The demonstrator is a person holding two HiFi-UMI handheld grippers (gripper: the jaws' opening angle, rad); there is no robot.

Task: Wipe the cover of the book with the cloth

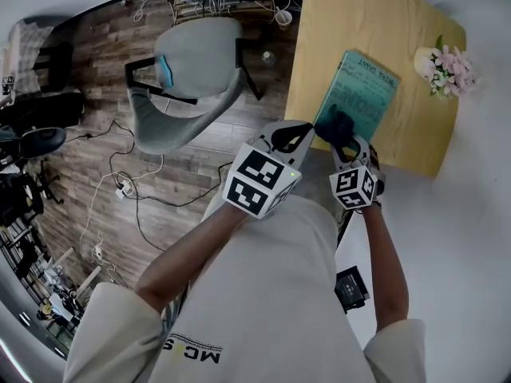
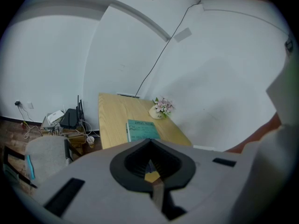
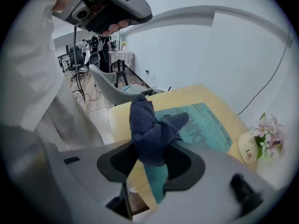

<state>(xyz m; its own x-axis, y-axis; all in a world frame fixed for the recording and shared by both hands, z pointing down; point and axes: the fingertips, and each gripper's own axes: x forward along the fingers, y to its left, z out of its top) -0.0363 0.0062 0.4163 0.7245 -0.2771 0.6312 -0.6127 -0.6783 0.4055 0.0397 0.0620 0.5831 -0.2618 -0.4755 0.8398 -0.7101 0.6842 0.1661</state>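
A teal book lies flat on the wooden table, close to its near edge. My right gripper is shut on a bunched dark blue cloth, which hangs over the book's near corner. In the right gripper view the cloth sticks up from the right gripper, with the book just beyond. My left gripper hovers beside it at the table's edge, shut and empty. The left gripper view shows that gripper well back from the book.
A pale vase of pink flowers stands at the table's far right corner. A grey chair sits left of the table on the wooden floor, with cables trailing there. A paper cup stands beside the table.
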